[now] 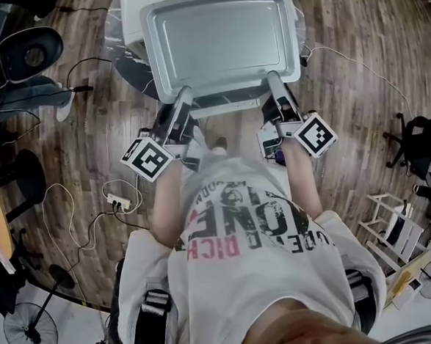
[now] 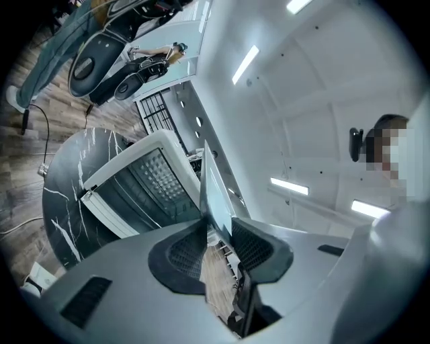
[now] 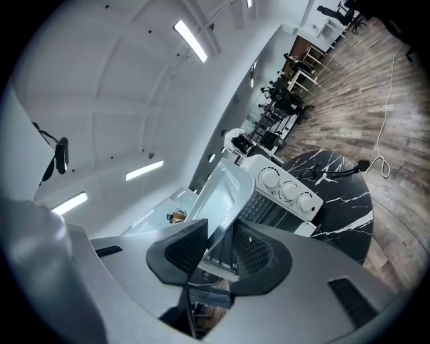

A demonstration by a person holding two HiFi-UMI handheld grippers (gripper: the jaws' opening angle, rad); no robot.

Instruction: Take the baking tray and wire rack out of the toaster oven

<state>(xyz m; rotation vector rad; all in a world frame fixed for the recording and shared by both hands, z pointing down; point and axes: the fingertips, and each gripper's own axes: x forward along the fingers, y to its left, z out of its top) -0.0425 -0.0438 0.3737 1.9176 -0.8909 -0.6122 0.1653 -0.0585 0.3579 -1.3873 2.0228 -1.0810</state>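
Wood floor (image 1: 355, 62) filled the head view, with cables trailing across its left half. A round dark marbled tabletop (image 2: 64, 201) carried the white toaster oven (image 2: 144, 181). In the left gripper view the oven sat at centre left with its door open. In the right gripper view (image 3: 285, 188) it sat right of centre, with three knobs showing on its front panel.

The baking tray (image 1: 221, 38) was out of the oven. In the head view it was at upper centre, held level above the appliance and clear of the tabletop, with its hollow side up and nothing in it. The wire rack could not be made out with certainty in any view.

The left hand-held gripper (image 1: 183, 96) was clamped on the tray's near rim towards its left corner. Its own view showed the tray (image 2: 213, 195) edge-on between the pads.

The right hand-held gripper (image 1: 274, 79) was clamped on the same rim towards the right corner. Its own view showed the tray (image 3: 218, 195) caught between its pads.

The marker cubes (image 1: 148, 157) sat just behind the jaws, in front of the person's chest.
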